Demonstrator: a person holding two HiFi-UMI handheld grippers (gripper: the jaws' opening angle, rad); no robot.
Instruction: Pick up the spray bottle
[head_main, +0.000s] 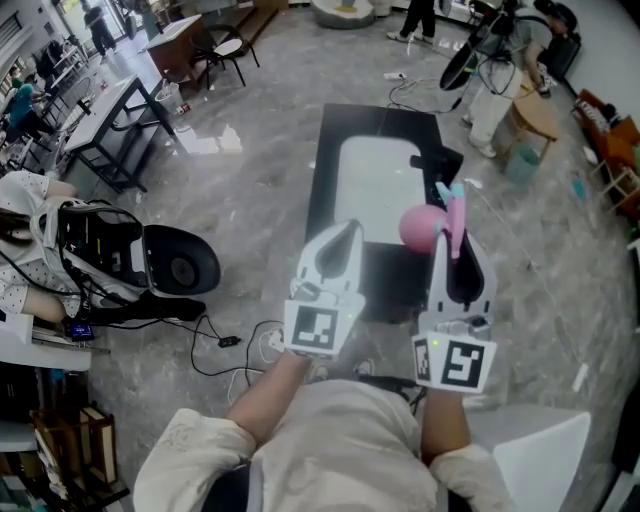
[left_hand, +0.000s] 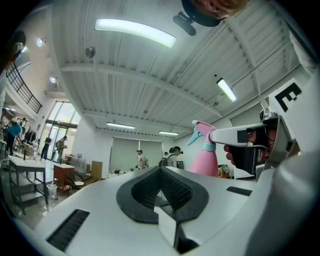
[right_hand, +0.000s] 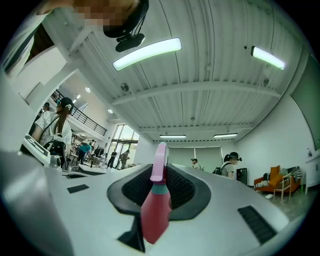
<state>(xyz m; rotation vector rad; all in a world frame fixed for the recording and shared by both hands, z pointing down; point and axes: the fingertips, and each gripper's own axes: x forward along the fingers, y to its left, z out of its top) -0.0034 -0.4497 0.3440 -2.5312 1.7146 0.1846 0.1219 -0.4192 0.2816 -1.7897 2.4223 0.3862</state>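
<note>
A pink spray bottle (head_main: 424, 226) with a pink head and a teal trigger is held above the black table (head_main: 335, 140). My right gripper (head_main: 455, 238) is shut on it. In the right gripper view the bottle (right_hand: 154, 210) stands between the two dark pads, its neck and head rising past the tips of my right gripper (right_hand: 160, 172). My left gripper (head_main: 343, 232) is beside it at the left, shut with nothing in it. In the left gripper view the left gripper (left_hand: 161, 171) has its pads together, and the bottle (left_hand: 205, 159) shows at the right, apart from them.
A white mat (head_main: 378, 172) lies on the black table below the grippers. A black and white chair (head_main: 170, 262) and cables (head_main: 232, 345) are on the floor at the left. Desks, chairs and people stand farther back. A white surface (head_main: 540, 462) is at the lower right.
</note>
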